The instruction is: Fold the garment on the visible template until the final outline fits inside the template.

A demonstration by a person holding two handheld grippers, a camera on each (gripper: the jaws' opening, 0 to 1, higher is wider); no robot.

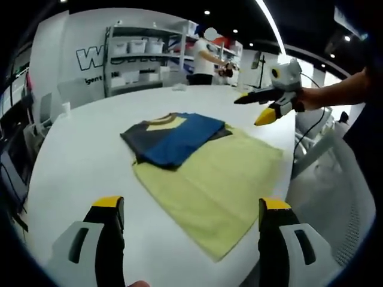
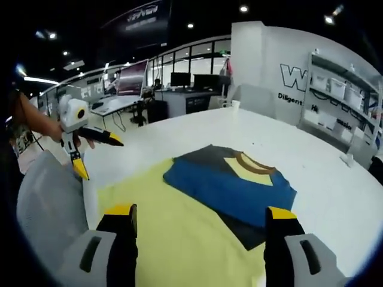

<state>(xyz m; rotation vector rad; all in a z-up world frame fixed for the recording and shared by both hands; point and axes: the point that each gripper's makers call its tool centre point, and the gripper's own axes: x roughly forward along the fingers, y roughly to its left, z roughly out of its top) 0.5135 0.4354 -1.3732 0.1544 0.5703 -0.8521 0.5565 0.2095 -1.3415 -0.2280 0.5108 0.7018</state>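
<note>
A folded garment (image 1: pixel 175 137) in blue, dark grey and yellow lies on a pale yellow template cloth (image 1: pixel 212 185) on the white table (image 1: pixel 78 155). My left gripper (image 1: pixel 190 210) hovers open above the near edge of the template, nothing between its jaws. The right gripper (image 1: pixel 263 107) comes in from the right, held by a hand, open and in the air beyond the template's far corner. In the right gripper view, my right gripper (image 2: pixel 200 214) is open over the template (image 2: pixel 173 239), with the garment (image 2: pixel 230 185) just ahead. The left gripper (image 2: pixel 90 149) hangs open at the left.
Shelves with white bins (image 1: pixel 140 57) stand behind the table, and a person (image 1: pixel 206 57) stands near them. Desks with monitors (image 2: pixel 191 81) fill the far room. A grey chair back (image 2: pixel 48 203) sits by the table's edge, and a small white object (image 2: pixel 347 160) lies far right.
</note>
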